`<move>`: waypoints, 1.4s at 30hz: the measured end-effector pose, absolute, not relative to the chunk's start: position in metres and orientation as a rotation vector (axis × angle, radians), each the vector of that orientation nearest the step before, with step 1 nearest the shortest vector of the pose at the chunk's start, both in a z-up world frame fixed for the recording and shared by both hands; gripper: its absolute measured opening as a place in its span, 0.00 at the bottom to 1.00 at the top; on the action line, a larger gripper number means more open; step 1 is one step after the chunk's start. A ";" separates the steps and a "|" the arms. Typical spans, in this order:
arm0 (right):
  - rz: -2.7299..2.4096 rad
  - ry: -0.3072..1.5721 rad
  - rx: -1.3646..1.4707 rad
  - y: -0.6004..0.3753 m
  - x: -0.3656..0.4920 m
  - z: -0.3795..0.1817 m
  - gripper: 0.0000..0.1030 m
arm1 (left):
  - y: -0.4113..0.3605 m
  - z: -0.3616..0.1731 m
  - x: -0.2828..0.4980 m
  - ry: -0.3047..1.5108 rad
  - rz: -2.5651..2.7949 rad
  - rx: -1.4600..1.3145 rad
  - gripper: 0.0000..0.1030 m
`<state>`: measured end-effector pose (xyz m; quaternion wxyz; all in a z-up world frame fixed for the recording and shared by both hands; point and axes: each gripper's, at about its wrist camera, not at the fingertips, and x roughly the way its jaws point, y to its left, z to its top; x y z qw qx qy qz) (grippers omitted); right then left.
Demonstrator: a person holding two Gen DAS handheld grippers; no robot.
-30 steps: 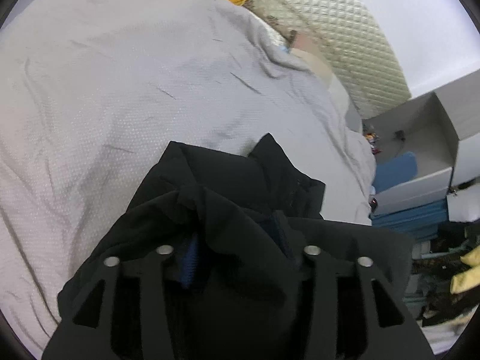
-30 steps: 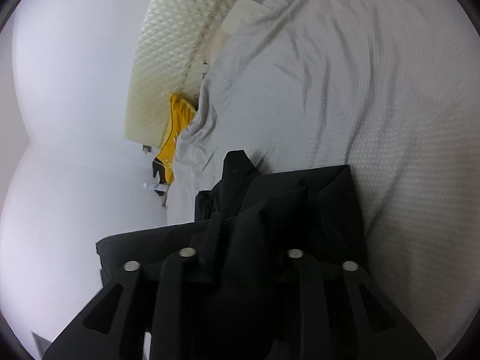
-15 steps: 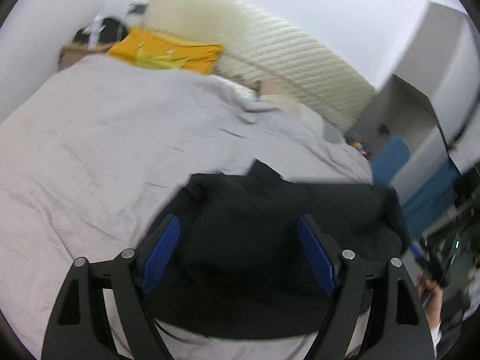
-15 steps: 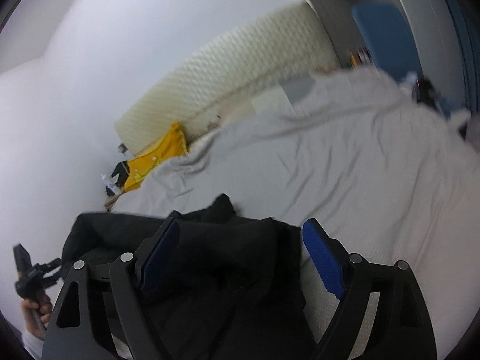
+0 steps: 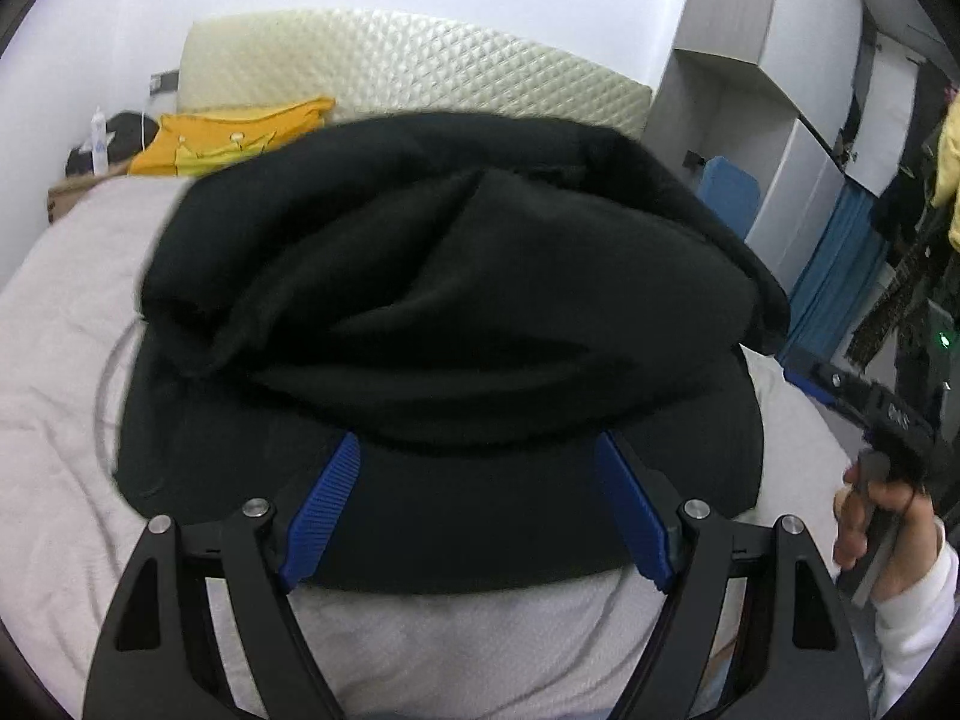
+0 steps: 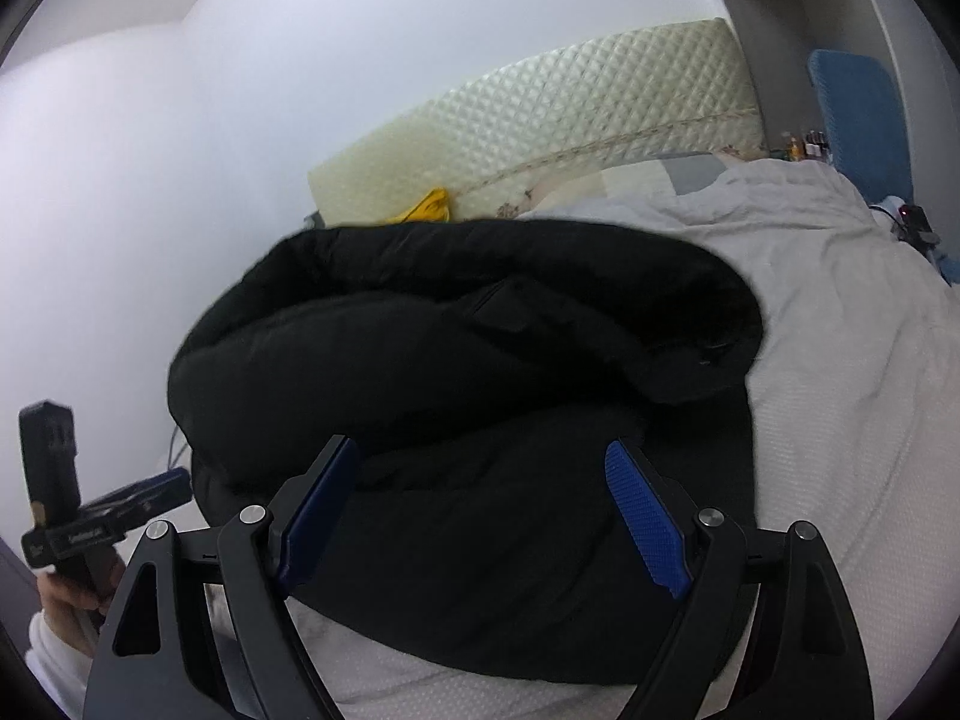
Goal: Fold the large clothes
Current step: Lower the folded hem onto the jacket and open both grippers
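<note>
A black garment point(image 5: 444, 300) lies folded in a thick bundle on the grey bedsheet point(image 5: 54, 396). It also fills the middle of the right wrist view point(image 6: 468, 372). My left gripper point(image 5: 477, 450) is open, its blue pads apart, just in front of the bundle's near edge and holding nothing. My right gripper point(image 6: 480, 456) is open too, at the bundle's near edge, empty. The right gripper and the hand holding it show at the right edge of the left wrist view point(image 5: 888, 468). The left gripper shows at the left of the right wrist view point(image 6: 72, 510).
A quilted cream headboard point(image 5: 408, 72) stands behind the bed. A yellow cloth point(image 5: 228, 132) lies at the bed's far left. White shelves point(image 5: 798, 138) and blue items point(image 5: 726, 192) stand to the right of the bed. The sheet point(image 6: 840, 360) stretches right of the bundle.
Both grippers have let go of the black garment and opened. They pulled back from it and tilted up, and the garment now lies folded on the sheet.
</note>
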<state>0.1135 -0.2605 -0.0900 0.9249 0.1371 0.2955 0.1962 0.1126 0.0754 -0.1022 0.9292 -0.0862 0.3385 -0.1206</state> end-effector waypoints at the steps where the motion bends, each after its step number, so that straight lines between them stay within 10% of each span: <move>1: 0.399 0.616 0.268 -0.254 0.119 -0.093 0.82 | 0.075 -0.106 0.122 0.695 -0.227 -0.172 0.78; 42: 0.242 0.767 0.133 -0.204 0.337 -0.161 1.00 | 0.068 -0.136 0.321 0.764 -0.070 -0.060 0.82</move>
